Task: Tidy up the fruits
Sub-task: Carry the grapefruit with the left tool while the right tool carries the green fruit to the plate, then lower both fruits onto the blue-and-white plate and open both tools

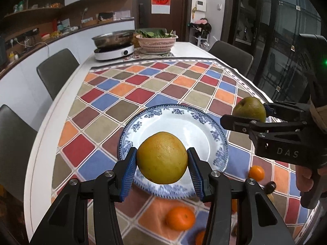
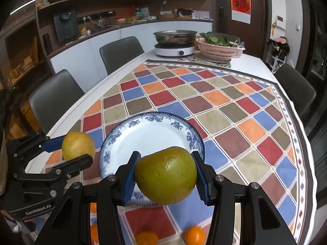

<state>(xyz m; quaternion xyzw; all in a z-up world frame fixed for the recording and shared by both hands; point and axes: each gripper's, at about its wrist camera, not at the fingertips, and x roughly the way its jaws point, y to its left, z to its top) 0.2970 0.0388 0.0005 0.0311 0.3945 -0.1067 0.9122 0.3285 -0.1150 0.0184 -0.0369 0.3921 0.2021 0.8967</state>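
Left gripper (image 1: pixel 162 168) is pinching the yellow pear (image 1: pixel 162 157), long axis undeterminable. Right gripper (image 2: pixel 166 175) is clamping the green pear (image 2: pixel 166 174), narrow end up-left. Both are hanging over the plate (image 2: pixel 151 134).

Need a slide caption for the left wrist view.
Left gripper holds a yellow fruit over the plate; right gripper holds a green fruit.

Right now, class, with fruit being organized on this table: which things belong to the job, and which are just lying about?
Job: yellow round fruit in left gripper; green round fruit in right gripper; blue-patterned white plate; small orange tangerines.

Lying about: steel pan; pink basket of greens.
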